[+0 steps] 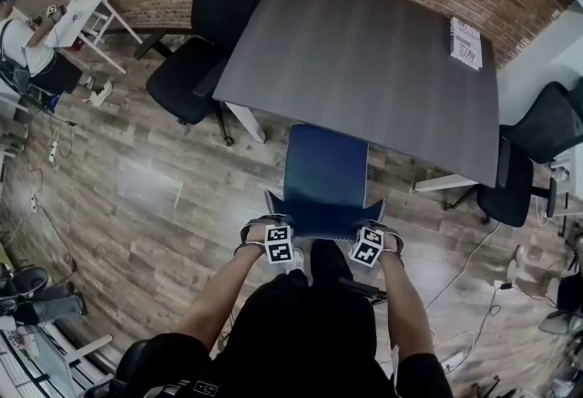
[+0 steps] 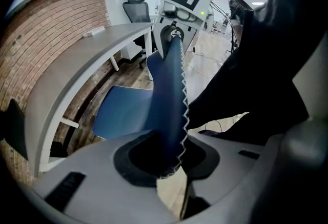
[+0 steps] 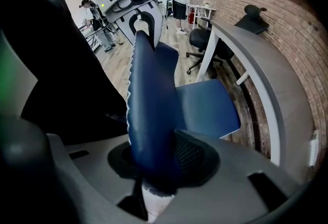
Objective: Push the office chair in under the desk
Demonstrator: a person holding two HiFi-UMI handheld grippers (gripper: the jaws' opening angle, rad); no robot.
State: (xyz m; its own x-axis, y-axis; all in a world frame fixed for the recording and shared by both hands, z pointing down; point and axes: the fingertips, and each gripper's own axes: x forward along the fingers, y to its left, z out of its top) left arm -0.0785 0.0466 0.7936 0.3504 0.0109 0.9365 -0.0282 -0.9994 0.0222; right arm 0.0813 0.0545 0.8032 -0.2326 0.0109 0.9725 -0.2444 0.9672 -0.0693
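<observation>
Pinching the backrest (image 2: 171, 89) top, the left gripper (image 1: 275, 234) and right gripper (image 1: 370, 238) each have jaws clamped on it, one near each end. The chair (image 1: 325, 168) stands with its seat front at the desk's (image 1: 364, 59) near edge.

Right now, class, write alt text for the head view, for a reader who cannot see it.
Seen from above, a person clamps the backrest of a blue chair with a left hand-held gripper and a right hand-held gripper; its seat reaches the edge of a dark grey desk. Black office chairs flank the desk.
</observation>
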